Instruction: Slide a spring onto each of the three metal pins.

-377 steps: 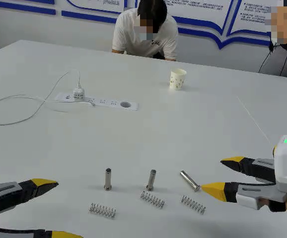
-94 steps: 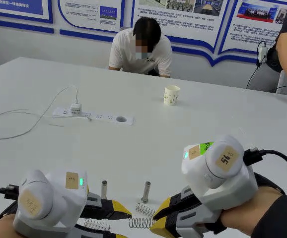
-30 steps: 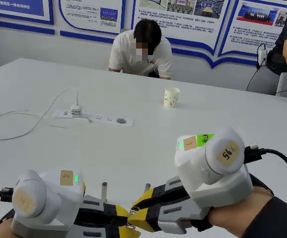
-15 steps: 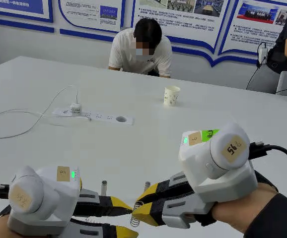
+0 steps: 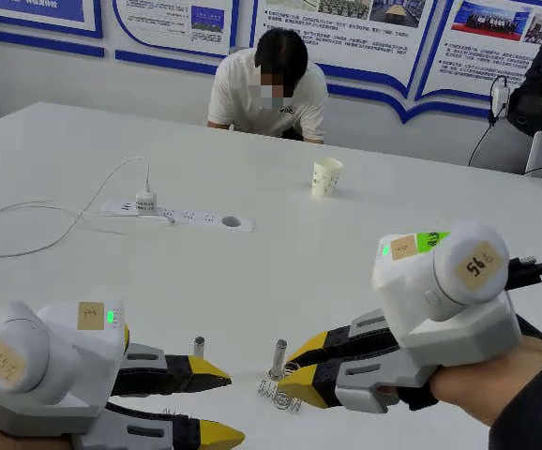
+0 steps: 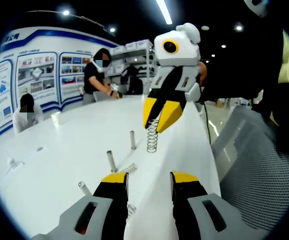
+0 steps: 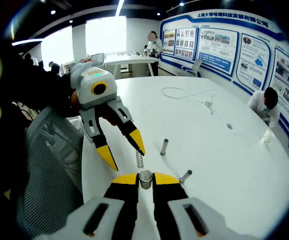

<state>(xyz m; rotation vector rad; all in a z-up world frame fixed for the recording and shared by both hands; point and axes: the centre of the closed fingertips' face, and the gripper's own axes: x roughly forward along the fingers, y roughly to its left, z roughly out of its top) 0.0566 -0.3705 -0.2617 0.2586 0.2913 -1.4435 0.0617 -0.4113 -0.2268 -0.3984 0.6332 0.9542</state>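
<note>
Right tongs point(image 5: 291, 368) have pulled apart from the wide-open, empty left tongs point(image 5: 230, 403), clamped on a spring point(image 5: 280, 394) at lower centre beside the middle pin point(image 5: 278, 356). Next: line its coil over that pin.

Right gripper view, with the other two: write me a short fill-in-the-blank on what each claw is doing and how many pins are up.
1. The right claw is shut on a ____.
2. The left claw is ____, with nothing between its tips.
3. In the head view, ____ metal pins can be counted standing upright on the table.
Missing words: spring; open; two.
</note>
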